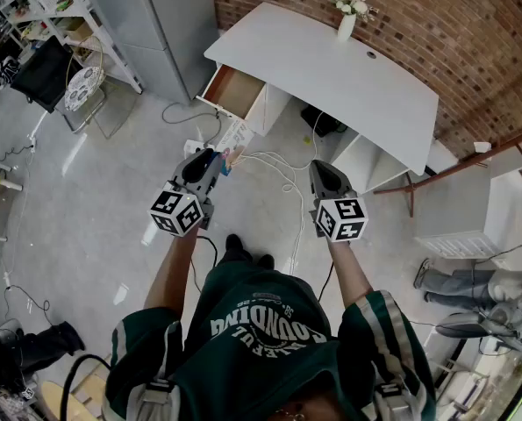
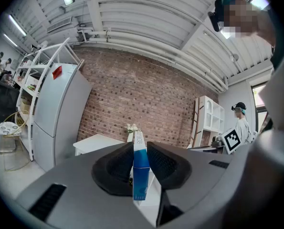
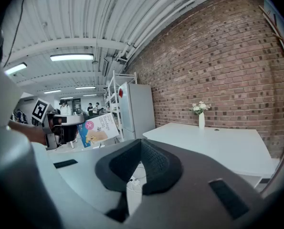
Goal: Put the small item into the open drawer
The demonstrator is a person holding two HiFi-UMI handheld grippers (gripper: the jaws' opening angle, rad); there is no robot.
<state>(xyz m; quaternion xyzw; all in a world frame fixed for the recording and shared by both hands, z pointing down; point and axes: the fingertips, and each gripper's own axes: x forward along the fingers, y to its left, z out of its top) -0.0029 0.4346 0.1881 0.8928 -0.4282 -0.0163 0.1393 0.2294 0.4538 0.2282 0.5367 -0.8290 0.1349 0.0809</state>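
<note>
A flat blue-and-white small box [image 2: 140, 168] stands edge-on between the dark pads of my left gripper [image 2: 141, 151], which is shut on it. In the head view that left gripper [image 1: 215, 161] is held above the floor with the box [image 1: 234, 143] sticking out toward the white desk [image 1: 331, 68]. The desk's wooden drawer [image 1: 234, 90] is pulled open at its left end, a short way ahead of the box. My right gripper [image 1: 324, 175] hovers level with the left one. Its pads meet with nothing between them [image 3: 141, 149]. The box [image 3: 96, 130] also shows at the left in the right gripper view.
A white vase of flowers [image 1: 348, 20] stands on the desk's far edge by the brick wall. A grey fridge [image 1: 155, 24] and a white rack [image 1: 59, 24] are to the left. Cables [image 1: 278, 174] trail on the floor. White shelving [image 1: 462, 217] and another person [image 1: 471, 283] are at the right.
</note>
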